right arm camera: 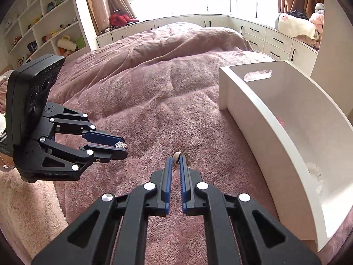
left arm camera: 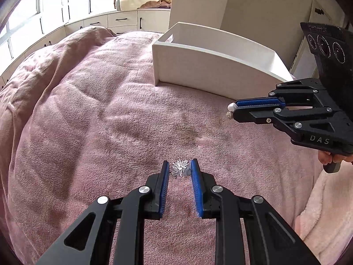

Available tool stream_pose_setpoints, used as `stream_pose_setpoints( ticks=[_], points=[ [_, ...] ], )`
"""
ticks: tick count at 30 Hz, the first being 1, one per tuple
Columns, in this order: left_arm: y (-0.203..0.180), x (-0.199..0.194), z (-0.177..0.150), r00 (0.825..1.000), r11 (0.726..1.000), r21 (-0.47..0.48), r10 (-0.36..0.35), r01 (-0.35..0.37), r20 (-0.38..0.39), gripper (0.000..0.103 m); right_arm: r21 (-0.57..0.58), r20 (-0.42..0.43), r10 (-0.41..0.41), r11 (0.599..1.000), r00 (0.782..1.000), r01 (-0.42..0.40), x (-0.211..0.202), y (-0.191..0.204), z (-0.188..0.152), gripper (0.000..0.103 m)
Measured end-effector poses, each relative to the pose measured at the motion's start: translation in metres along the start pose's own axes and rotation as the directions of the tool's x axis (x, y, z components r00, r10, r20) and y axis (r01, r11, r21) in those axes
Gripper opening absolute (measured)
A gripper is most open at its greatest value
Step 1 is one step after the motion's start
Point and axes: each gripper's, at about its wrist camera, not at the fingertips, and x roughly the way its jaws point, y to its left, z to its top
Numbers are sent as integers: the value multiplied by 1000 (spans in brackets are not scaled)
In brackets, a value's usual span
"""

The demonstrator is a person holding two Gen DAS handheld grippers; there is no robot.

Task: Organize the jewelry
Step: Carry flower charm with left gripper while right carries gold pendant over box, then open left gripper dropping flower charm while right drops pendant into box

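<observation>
A: What is being seen, from the biggest thing down?

B: A bed is being covered by a pink blanket (left arm camera: 92, 101), and a white box (right arm camera: 275, 119) is being rested on it, at the right of both views. A pale beaded piece (right arm camera: 315, 174) is being kept inside the box, against its near end.

A: And the grippers?

B: The left gripper (left arm camera: 179, 169) is being held low over the blanket. A spiky silver ornament (left arm camera: 179, 167) is being pinched at its fingertips, with the jaws narrowed onto it and a small gap left behind the piece. Seen from the right wrist, the ornament (right arm camera: 121, 145) is being carried clear of the blanket.

A: The other one?

B: The right gripper (right arm camera: 175, 161) is being kept nearly closed on a small pearl earring (right arm camera: 177, 156), gripped at the very tips. From the left wrist, the right gripper (left arm camera: 233, 109) is being held just in front of the box wall, with the earring (left arm camera: 231, 107) poking out of it.
</observation>
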Motion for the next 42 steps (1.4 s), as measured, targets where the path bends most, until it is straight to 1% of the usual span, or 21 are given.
stream_pose_setpoints(
  ticks=[5, 11, 12, 17, 22, 26, 28, 34, 39, 42],
  points=[
    [-8, -13, 5, 1000, 1000, 4, 19, -19, 17, 25, 15, 43, -12, 1000, 999, 12, -26, -2, -7, 8],
    [-21, -35, 23, 997, 1000, 7, 11, -12, 76, 25, 48, 106, -32, 998, 994, 27, -63, -15, -9, 8],
    [-24, -38, 28, 996, 1000, 16, 6, -7, 84, 25, 56, 115, -31, 998, 993, 25, -70, -19, -8, 8],
    [-44, -56, 60, 990, 998, 63, -4, -5, 139, 25, 65, 178, -80, 995, 981, 70, -109, -34, -3, 8],
    [-63, -59, 96, 991, 995, 96, -5, -8, 133, 25, 89, 223, -134, 989, 966, 117, -142, -55, 0, 8],
    [-78, -60, 125, 988, 991, 131, -10, -10, 155, 25, 117, 240, -169, 983, 956, 144, -163, -74, 1, 8],
    [-88, -62, 140, 986, 989, 148, -20, -5, 168, 25, 126, 244, -191, 978, 951, 165, -170, -82, 2, 8],
    [-112, -58, 182, 980, 983, 186, -27, -10, 199, 25, 179, 259, -221, 968, 940, 179, -181, -109, 6, 8],
    [-119, -39, 207, 979, 988, 157, -29, -4, 204, 25, 223, 280, -231, 960, 932, 171, -184, -129, 12, 8],
    [-118, -23, 214, 975, 990, 140, -37, 7, 219, 25, 233, 267, -244, 955, 932, 183, -179, -139, 17, 8]
  ],
)
